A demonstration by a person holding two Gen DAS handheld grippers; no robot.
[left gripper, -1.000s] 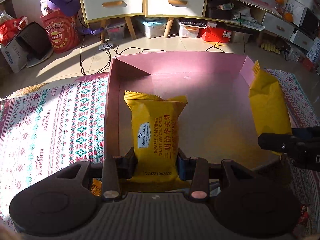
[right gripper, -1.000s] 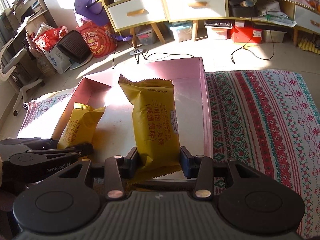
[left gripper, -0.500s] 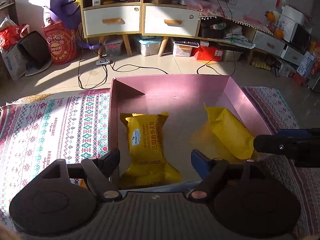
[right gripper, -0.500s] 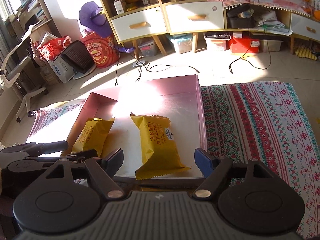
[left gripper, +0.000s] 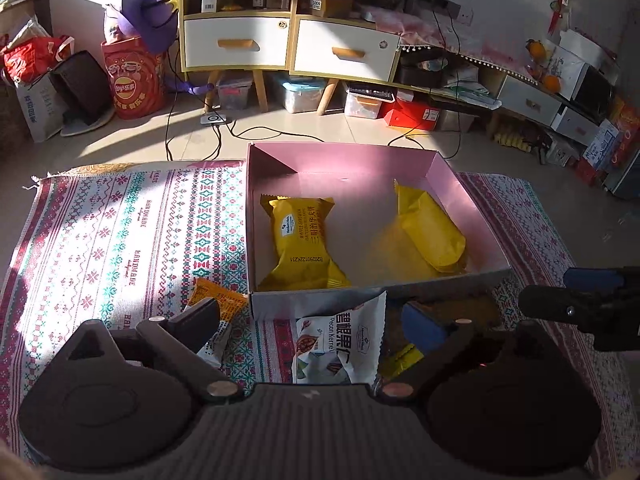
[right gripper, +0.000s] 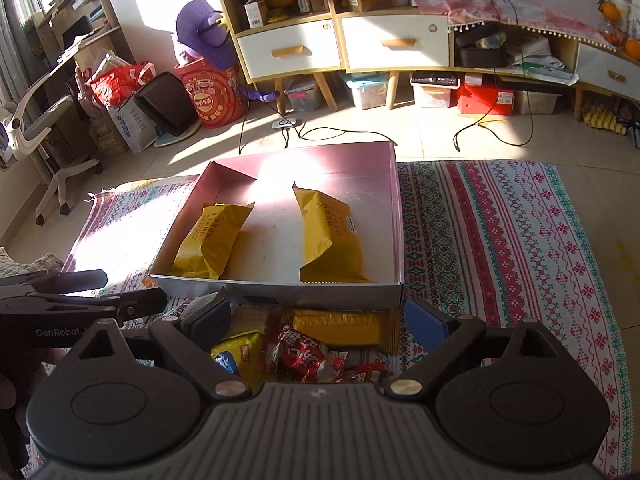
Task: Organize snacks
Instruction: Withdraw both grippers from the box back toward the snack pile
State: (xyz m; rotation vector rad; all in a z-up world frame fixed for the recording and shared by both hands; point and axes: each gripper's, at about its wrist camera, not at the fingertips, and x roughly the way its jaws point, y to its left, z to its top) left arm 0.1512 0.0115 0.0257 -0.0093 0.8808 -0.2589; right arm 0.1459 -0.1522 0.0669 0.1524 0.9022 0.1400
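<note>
Both yellow snack packs (left gripper: 301, 240) (right gripper: 332, 236) now released in pink box (left gripper: 448, 168).

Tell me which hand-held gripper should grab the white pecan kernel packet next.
Left. The pecan kernel packet lies directly between the open left hand-held gripper fingers; the right hand-held gripper hovers over other snacks.
</note>
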